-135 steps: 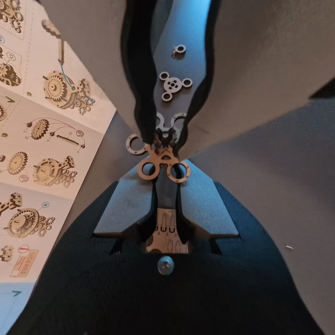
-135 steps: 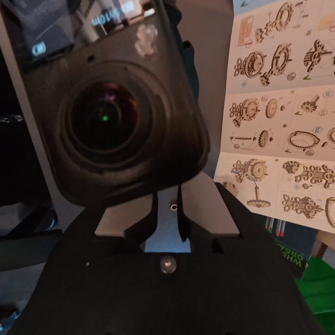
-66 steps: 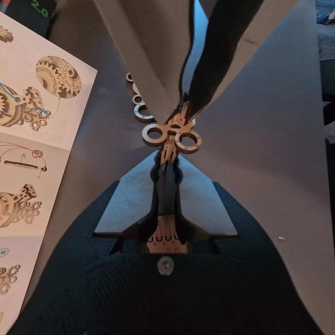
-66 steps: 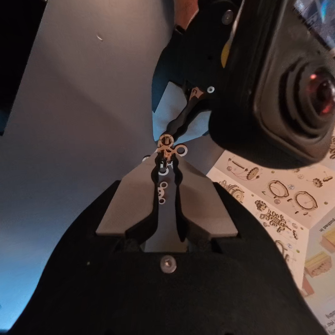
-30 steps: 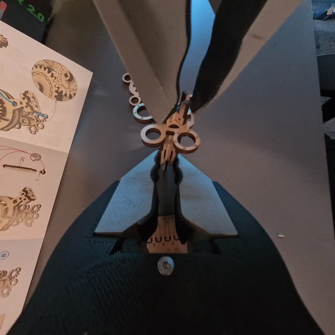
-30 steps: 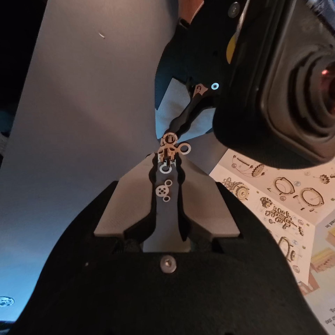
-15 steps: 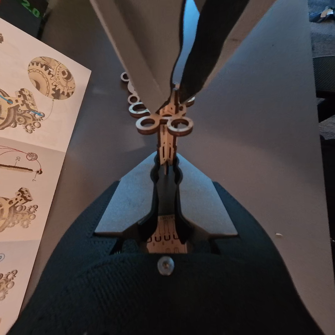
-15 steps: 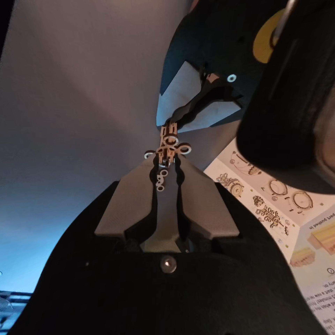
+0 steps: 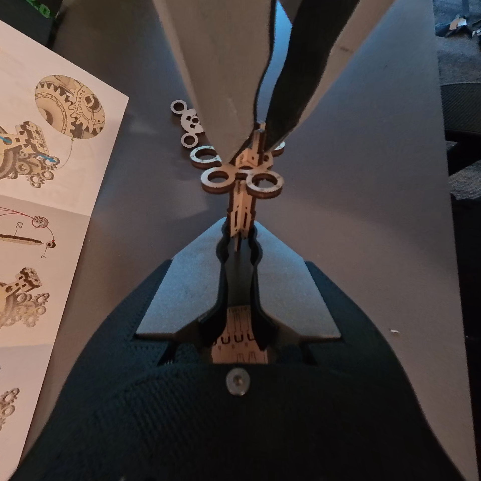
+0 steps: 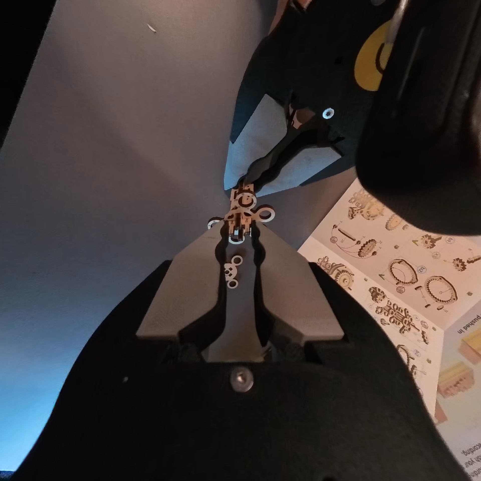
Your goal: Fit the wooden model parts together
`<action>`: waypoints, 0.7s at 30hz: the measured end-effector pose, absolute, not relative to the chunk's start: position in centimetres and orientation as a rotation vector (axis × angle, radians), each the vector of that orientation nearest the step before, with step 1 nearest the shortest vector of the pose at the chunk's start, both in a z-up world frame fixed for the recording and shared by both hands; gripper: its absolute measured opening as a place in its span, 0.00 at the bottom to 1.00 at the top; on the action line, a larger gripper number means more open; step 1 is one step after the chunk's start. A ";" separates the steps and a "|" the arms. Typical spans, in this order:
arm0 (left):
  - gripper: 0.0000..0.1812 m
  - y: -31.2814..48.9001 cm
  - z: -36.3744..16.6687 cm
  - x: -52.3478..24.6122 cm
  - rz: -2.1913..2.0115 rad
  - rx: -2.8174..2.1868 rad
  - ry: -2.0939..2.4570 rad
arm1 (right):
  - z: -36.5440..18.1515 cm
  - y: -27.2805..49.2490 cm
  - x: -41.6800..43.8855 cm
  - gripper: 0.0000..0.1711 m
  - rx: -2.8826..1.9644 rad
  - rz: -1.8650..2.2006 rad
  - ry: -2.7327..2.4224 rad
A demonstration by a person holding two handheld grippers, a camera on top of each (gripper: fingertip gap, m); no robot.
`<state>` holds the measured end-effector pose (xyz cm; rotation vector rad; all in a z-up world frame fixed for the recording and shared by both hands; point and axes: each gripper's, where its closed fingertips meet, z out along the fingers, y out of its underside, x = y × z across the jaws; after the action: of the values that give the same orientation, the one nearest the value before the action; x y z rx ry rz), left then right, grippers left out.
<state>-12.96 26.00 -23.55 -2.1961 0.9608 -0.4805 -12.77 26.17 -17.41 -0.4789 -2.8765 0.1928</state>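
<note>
Left wrist view showed one wooden assembly (image 9: 242, 182) held in the air between two claws, above a dark bench (image 9: 351, 182). Its long axis ran near to far: a slotted stem (image 9: 240, 216) pointed back at the camera, and a ringed plate (image 9: 216, 179) sat crosswise on it, two rings facing near, one left and one right. The left claw (image 9: 239, 231) was narrowed on the near end of the stem, its grey fingers (image 9: 197, 281) pinching it at the tips. The right claw (image 9: 257, 130) came in from the far side and gripped the far end of the assembly.

One loose flat part (image 9: 188, 122) with two visible rings lay on the bench at far left of the assembly, partly hidden by the right claw. One instruction sheet (image 9: 39, 208) lay on the left.

Right wrist view gave the same assembly (image 10: 240, 213) from the other end, the right claw (image 10: 238, 229) closed narrow on it and the left claw (image 10: 244, 182) meeting it from the far right. The loose part (image 10: 231, 272) showed on the bench (image 10: 117, 130) between the right claw's fingers (image 10: 281, 286), and the sheet (image 10: 390, 273) lay on the right.
</note>
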 end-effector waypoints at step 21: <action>0.06 26.0 -23.6 -13.0 -0.485 -2.200 0.951 | -17.6 26.2 -12.9 0.07 -0.532 0.268 -2.820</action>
<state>-13.03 25.95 -23.55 -2.2003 0.9508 -0.4846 -12.90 26.17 -17.60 -0.5320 -2.8201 0.2675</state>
